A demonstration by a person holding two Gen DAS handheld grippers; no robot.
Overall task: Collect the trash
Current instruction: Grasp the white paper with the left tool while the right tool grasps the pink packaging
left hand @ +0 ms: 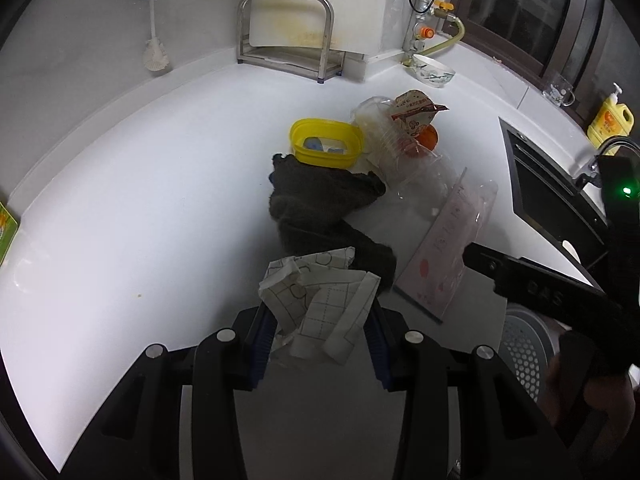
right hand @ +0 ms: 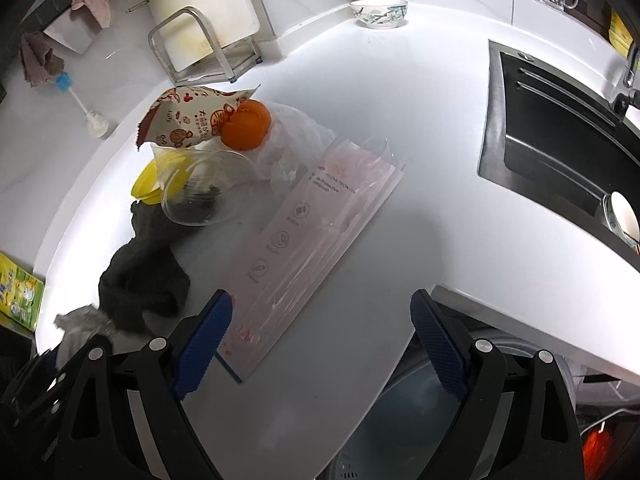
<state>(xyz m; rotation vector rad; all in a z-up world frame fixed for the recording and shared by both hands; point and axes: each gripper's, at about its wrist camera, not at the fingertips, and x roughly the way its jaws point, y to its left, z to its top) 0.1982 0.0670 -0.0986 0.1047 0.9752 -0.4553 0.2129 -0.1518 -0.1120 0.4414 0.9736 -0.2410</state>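
My left gripper [left hand: 318,334] is shut on a crumpled sheet of squared paper [left hand: 320,300], lifted just above the white counter [left hand: 120,220]. Beyond it lie a dark grey cloth [left hand: 316,204], a yellow tub [left hand: 326,142], clear plastic cups [left hand: 404,160], a printed snack wrapper [left hand: 414,114], an orange [left hand: 428,138] and a flat pink plastic bag [left hand: 448,248]. My right gripper [right hand: 322,340] stands open over the near end of the pink bag [right hand: 304,236], with nothing between its blue pads [right hand: 204,336]. The right wrist view also shows the wrapper [right hand: 188,120], the orange [right hand: 246,124], a clear cup [right hand: 208,188] and the cloth [right hand: 140,272].
A black sink [right hand: 560,136] holding a white bowl [right hand: 624,216] lies to the right. At the back stand a patterned bowl [right hand: 378,12] and a metal rack with a cutting board [left hand: 286,36]. A perforated bin [left hand: 528,352] sits below the counter edge. A green box [right hand: 20,292] lies far left.
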